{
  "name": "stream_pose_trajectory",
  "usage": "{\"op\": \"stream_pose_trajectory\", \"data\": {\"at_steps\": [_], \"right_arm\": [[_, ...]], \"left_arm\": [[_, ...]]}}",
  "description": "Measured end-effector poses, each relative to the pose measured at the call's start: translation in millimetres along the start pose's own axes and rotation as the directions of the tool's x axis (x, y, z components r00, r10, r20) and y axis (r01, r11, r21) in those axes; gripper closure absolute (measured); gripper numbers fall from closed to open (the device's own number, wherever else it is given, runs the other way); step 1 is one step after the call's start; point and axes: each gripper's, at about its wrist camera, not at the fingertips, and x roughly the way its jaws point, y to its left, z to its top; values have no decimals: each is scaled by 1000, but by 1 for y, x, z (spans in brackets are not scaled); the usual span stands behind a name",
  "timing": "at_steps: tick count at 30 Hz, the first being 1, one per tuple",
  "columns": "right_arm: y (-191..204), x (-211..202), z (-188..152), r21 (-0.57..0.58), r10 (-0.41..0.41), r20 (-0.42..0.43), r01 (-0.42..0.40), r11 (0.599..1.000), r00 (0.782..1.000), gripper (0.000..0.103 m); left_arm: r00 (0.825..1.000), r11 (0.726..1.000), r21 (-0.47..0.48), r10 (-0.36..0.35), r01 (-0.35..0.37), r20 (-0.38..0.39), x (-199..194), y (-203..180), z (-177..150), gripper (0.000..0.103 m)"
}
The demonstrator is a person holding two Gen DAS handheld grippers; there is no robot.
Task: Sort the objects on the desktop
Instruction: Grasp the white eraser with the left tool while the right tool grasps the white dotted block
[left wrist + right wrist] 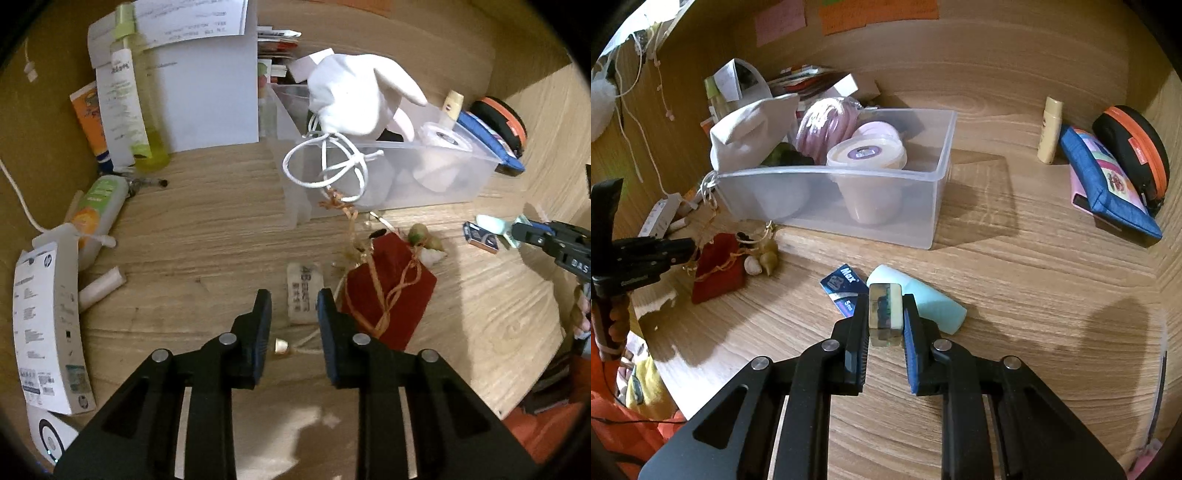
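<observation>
We see our right gripper pinching a small cream-and-dark block above the wooden desk, its long axis running along the fingers, away from the camera toward the clear plastic bin. Our left gripper hovers low with jaws spread and holding nothing, pointing at a white printed eraser beside the red pouch.

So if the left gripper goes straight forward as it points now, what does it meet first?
Probably the small white printed pouch, lying just beyond the open left gripper, between the jaws' line; the red pouch sits slightly right. Depth is uncertain.
</observation>
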Motion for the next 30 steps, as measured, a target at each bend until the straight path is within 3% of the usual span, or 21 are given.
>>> {"op": "stream_pose_trajectory", "data": {"at_steps": [4, 9, 13, 22, 25, 27, 30], "right_arm": [[3, -1, 1, -6, -1, 2, 1, 1000, 1000, 88], [1, -1, 1, 15, 12, -1, -12, 1000, 1000, 88], [0, -5, 2, 25, 15, 11, -15, 1000, 1000, 88], [4, -7, 2, -14, 4, 5, -4, 1000, 1000, 88], [3, -9, 0, -22, -7, 3, 7, 1000, 1000, 78], [2, -9, -2, -22, -11, 2, 11, 1000, 1000, 65], [2, -4, -6, -31, -8, -13, 8, 999, 1000, 65]], "left_arm": [[999, 999, -19, 32, -32, 1, 1, 4, 3, 78], [1000, 999, -40, -5, 4, -27, 18, -1, 15, 78], [999, 1000, -13, -14, 14, -36, 27, -13, 19, 68], [998, 997, 40, 68, -67, -14, 37, -26, 14, 69], [997, 997, 11, 78, -78, -10, 35, -19, 12, 80], [996, 996, -20, 84, -85, -11, 33, -12, 12, 80], [996, 995, -52, 91, -91, -9, 30, -5, 9, 80]]}}
